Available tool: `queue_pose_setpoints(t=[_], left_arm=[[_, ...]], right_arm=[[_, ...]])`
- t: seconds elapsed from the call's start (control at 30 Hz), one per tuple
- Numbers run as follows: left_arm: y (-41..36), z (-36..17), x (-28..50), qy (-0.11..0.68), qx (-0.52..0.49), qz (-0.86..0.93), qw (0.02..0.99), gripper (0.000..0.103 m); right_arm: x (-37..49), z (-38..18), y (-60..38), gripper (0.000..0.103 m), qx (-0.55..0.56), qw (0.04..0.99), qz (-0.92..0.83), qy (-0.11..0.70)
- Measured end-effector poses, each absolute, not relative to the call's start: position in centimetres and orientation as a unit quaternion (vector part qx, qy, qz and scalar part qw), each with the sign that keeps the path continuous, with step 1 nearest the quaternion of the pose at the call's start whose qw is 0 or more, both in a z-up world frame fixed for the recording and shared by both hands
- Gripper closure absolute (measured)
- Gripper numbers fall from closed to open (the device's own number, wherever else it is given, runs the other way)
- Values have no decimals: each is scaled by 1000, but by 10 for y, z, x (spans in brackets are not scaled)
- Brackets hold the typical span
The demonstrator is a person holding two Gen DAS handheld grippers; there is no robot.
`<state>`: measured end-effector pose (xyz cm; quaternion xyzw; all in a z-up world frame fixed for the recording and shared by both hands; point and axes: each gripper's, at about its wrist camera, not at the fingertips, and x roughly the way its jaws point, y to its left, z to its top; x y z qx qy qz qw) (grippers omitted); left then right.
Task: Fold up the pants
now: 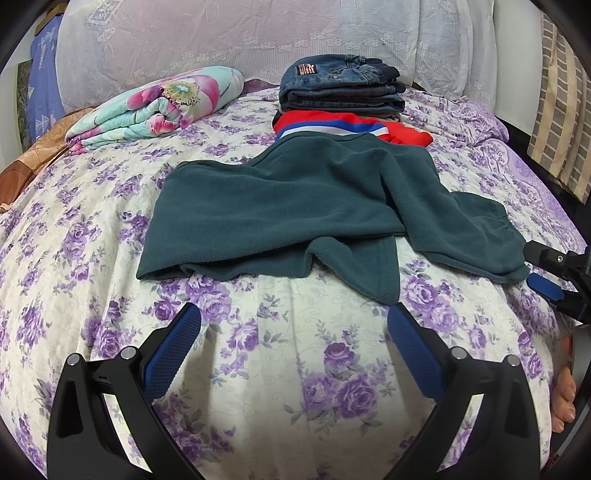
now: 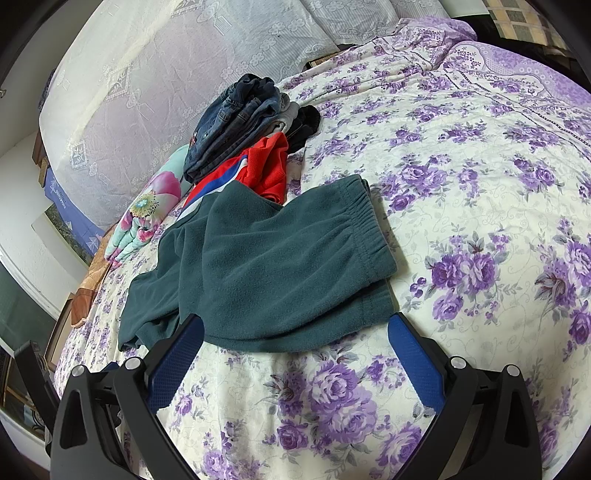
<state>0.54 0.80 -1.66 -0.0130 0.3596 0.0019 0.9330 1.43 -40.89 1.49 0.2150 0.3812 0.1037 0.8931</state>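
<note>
Dark teal fleece pants [image 1: 295,199] lie spread and rumpled on the floral bedspread [image 1: 110,229], one leg folded over the other. Their elastic waistband [image 2: 365,229] points right in the right wrist view. My left gripper [image 1: 295,317] is open just in front of a pant-leg hem, holding nothing. My right gripper [image 2: 295,328] is open too, with the near edge of the pants [image 2: 280,266] lying between its fingertips. In the left wrist view the right gripper [image 1: 543,273] shows at the right edge, beside the waistband end.
A stack of folded jeans [image 1: 340,85] sits behind the pants, with a red garment with blue and white stripes [image 1: 351,127] at its front. A folded floral quilt [image 1: 155,107] lies at the back left. Lace-covered pillows [image 1: 240,33] line the headboard. Bare digits of a person [image 1: 563,391] show at right.
</note>
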Motion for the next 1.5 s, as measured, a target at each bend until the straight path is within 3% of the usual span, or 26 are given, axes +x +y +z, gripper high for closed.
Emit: queue_pose_setpoints(t=[0.3, 0.47, 0.73, 0.9, 1.07, 1.13, 1.17, 1.2, 1.23, 1.5], left_arm=[[-2, -13, -3, 341, 14, 30, 940, 5], [-63, 0, -20, 281, 152, 29, 947, 5], [-209, -6, -14, 184, 384, 10, 905, 5], [-261, -34, -3, 175, 458, -31, 871, 5], [-279, -29, 25, 194, 440, -55, 875, 5], [-279, -30, 37, 202, 438, -60, 874, 19], [-276, -30, 45, 207, 436, -62, 874, 47], [-269, -29, 48, 215, 428, -62, 876, 88], [-260, -24, 55, 238, 400, -67, 883, 100], [-102, 85, 81, 274, 110, -89, 951, 101]], right_arm=[[8, 17, -417, 3, 245, 897, 99, 355], [-6, 18, -432, 3, 298, 900, 52, 314], [-7, 23, -414, 3, 257, 906, 43, 334], [-20, 27, -438, 3, 307, 910, -11, 278], [-24, 21, -436, 3, 356, 902, -7, 243], [-23, 26, -432, 3, 349, 907, 6, 237], [-24, 29, -424, 3, 341, 911, 19, 232], [-22, 32, -420, 3, 336, 913, 29, 229], [-21, 32, -409, 3, 333, 915, 36, 225], [-22, 52, -370, 3, 262, 937, 55, 225]])
